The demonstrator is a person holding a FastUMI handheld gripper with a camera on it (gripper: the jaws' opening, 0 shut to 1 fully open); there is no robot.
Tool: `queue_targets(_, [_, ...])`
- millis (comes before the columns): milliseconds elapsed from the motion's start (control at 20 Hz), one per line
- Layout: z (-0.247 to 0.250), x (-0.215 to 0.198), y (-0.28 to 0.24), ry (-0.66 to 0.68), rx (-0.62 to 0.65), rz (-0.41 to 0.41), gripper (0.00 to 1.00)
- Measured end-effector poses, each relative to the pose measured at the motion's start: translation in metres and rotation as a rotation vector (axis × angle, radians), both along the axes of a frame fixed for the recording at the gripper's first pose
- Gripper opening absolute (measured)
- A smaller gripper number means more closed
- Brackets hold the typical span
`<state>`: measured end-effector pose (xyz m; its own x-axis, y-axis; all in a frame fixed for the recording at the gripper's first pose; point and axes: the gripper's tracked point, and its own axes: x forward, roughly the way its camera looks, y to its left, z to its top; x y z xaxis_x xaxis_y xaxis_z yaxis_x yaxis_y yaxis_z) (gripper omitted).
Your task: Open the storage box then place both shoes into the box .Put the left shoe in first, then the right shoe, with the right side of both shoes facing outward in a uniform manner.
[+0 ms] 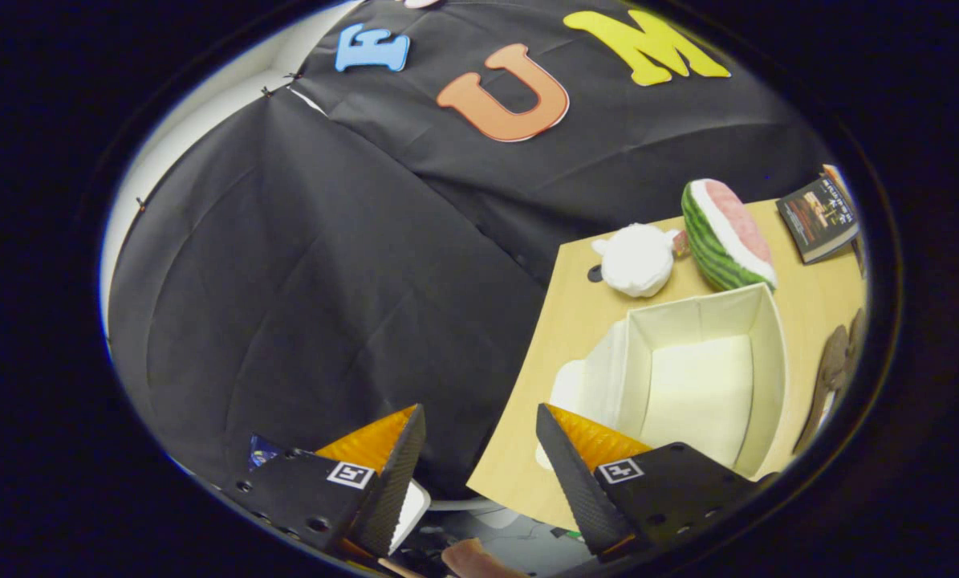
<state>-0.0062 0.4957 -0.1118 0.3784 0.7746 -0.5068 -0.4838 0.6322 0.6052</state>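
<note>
The white storage box (700,377) stands open on the wooden table (563,337), its inside bare; its lid (587,385) hangs folded down on the side facing me. My gripper (479,425) is open with nothing between its fingers, held tilted off the table's near edge, with the box ahead of the right finger (575,474). A brown shoe (832,377) lies on the table just beyond the box's far side, partly cut off. The other shoe cannot be made out for sure.
A white plush toy (635,258) and a watermelon-slice toy (726,233) sit behind the box. A dark book (818,217) lies near the table's far corner. Black cloth walls the booth to the left.
</note>
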Motion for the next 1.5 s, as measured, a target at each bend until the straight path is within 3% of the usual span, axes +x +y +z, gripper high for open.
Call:
queue_targets(100, [0.000,0.008,-0.023,-0.031,-0.017,-0.024,0.95])
queue_targets(300, [-0.014,0.027,-0.084,-0.047,-0.069,-0.067,0.96])
queue_targets(650, [-0.052,0.071,-0.238,-0.060,-0.202,-0.194,0.96])
queue_targets(1000, [-0.140,0.088,-0.384,0.021,-0.386,-0.291,0.96])
queue_targets(1300, [-0.238,0.072,-0.429,0.155,-0.540,-0.288,0.94])
queue_targets(1450, [-0.267,0.078,-0.438,0.177,-0.609,-0.330,0.89])
queue_targets(1500, [-0.270,0.083,-0.439,0.176,-0.625,-0.347,0.81])
